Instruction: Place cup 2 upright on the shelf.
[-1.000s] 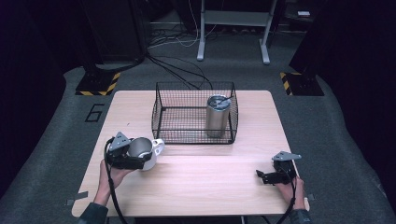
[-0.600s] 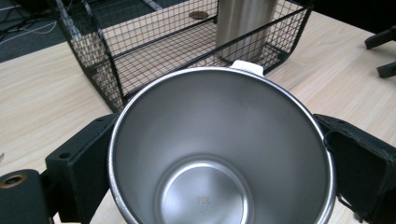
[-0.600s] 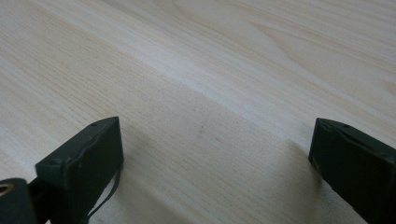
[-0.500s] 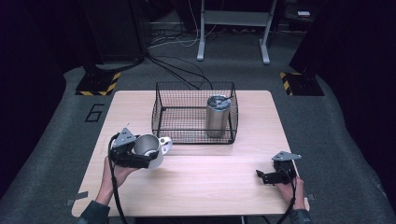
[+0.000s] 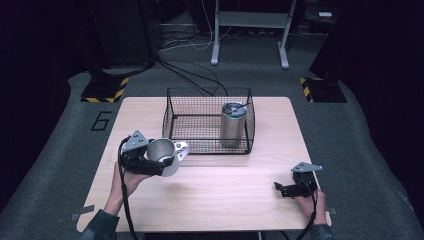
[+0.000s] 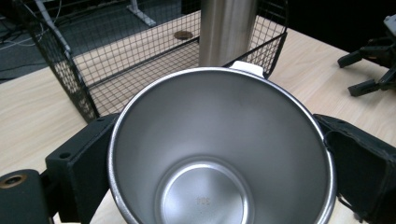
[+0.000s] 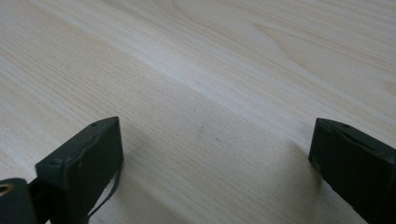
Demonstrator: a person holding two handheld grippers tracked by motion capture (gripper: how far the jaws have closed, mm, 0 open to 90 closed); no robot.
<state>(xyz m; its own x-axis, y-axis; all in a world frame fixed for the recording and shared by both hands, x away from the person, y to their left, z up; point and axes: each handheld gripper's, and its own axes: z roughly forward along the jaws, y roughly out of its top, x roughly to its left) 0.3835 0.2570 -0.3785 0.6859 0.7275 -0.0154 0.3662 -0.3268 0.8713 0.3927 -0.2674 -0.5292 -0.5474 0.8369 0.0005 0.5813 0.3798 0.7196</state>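
Pale counter (image 5: 210, 200): left tool (image 5: 150, 159) grips the cup (image 5: 162, 156), basket (image 5: 175, 112) just ahead; right tool (image 5: 296, 186) rests spread.

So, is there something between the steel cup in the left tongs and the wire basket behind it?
Nothing lies on the table between the steel cup and the wire basket. The basket's near wall rises in the way, though, and a tall tumbler stands inside at its right end.

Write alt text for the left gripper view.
An empty steel cup, seen from above its open mouth, sits clamped between the left gripper's black jaws. Beyond it on the wooden table stands a wire basket holding a tall steel tumbler.
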